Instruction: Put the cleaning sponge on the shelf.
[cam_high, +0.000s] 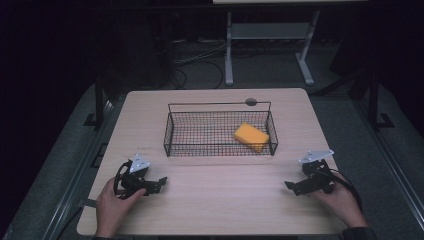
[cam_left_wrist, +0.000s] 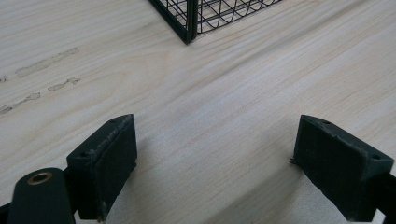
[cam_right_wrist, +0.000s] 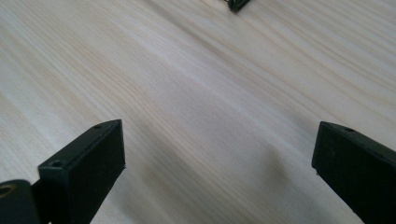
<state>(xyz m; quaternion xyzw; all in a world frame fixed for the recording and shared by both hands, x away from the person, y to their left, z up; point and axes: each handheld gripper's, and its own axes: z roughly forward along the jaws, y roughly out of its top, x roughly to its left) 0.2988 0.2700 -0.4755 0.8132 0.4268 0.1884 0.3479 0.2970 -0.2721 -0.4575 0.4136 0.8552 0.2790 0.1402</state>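
Black wire basket (cam_high: 220, 131) at 12 o'clock on pale wooden bench (cam_high: 225, 195); soft yellow block (cam_high: 251, 136) inside, right end. Left tongs (cam_high: 155, 185) and right tongs (cam_high: 293, 187) spread wide, empty.

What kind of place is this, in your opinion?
Probably a lab or workshop set up for recording. A person holds a hand-held gripper with a cable at a bare wooden table, and loose cables lie on the dark floor behind.

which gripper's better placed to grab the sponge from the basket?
Probably right. The sponge lies at the basket's right end, nearer the right gripper than the left gripper. Both are open and empty.
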